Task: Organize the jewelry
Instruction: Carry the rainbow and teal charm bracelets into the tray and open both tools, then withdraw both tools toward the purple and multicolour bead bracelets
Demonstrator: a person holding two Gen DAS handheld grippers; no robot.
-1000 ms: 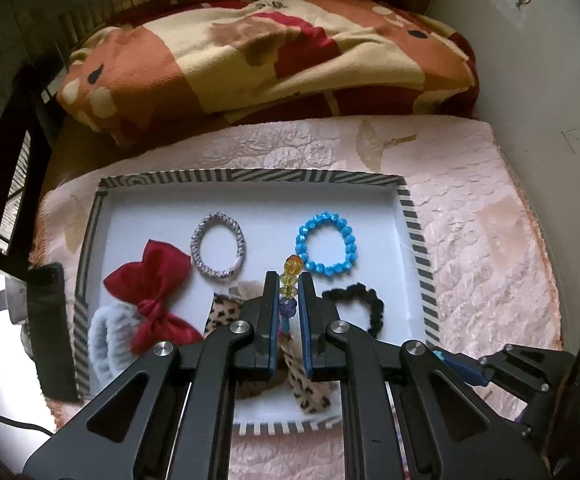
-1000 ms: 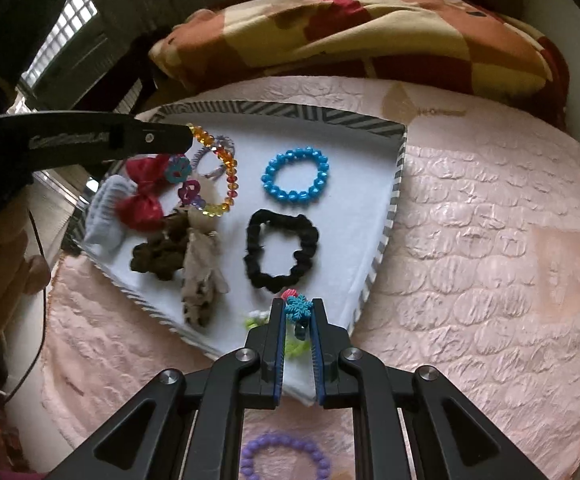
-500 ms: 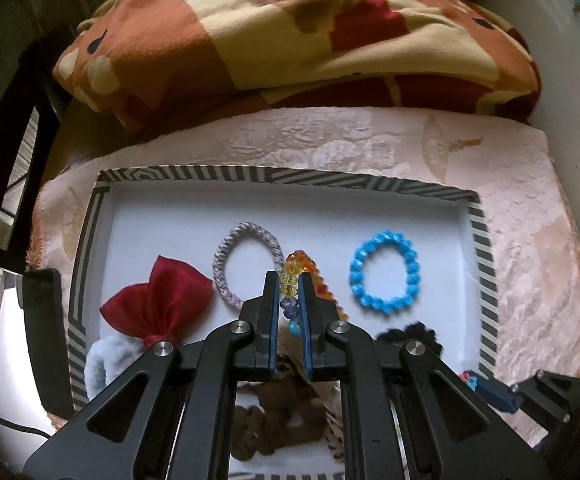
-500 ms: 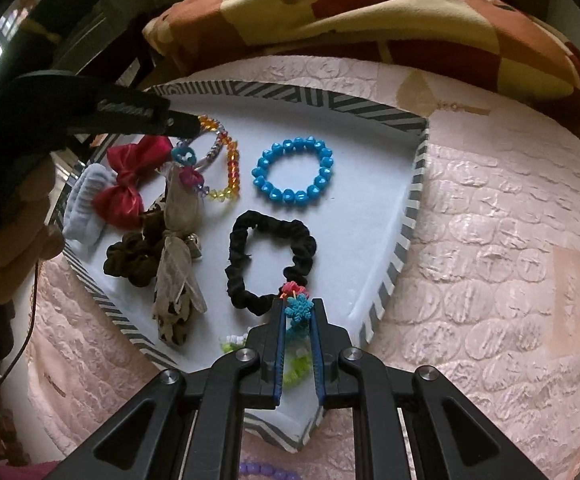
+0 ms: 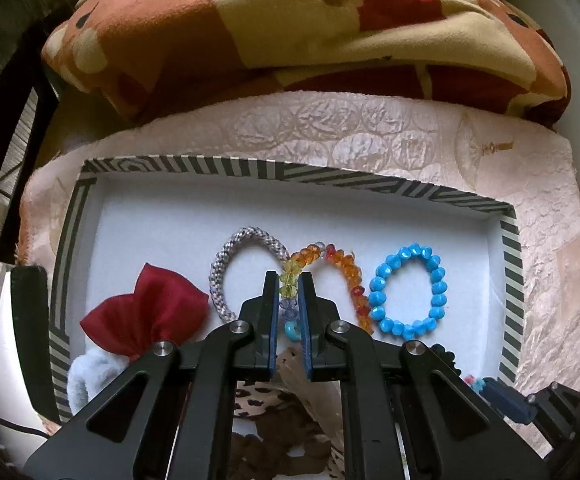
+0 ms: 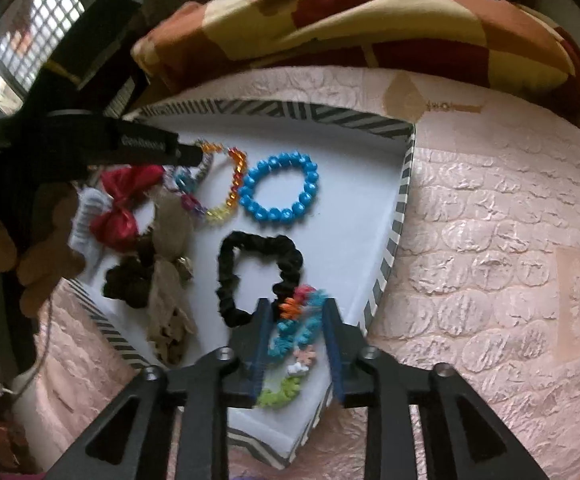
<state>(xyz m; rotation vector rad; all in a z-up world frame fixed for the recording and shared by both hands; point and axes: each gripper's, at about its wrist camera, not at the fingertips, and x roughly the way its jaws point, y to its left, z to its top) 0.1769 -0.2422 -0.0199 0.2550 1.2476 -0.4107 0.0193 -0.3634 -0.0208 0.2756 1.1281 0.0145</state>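
Meanwhile, right tongs [image 6: 295,320] opening — flower bracelet [image 6: 293,332] between, in tray [image 6: 403,184].

My left gripper [image 5: 290,300] points steeply down, its jaws clamped tight on what it carries. My left hand [image 6: 30,248] wraps its handle, fingers curled beneath. My right gripper [image 6: 295,328] also tilts steeply down; its jaws are opening, the pads standing clear of the piece lying between them. Its fingertip [image 5: 507,398] shows at the lower right of the left view.
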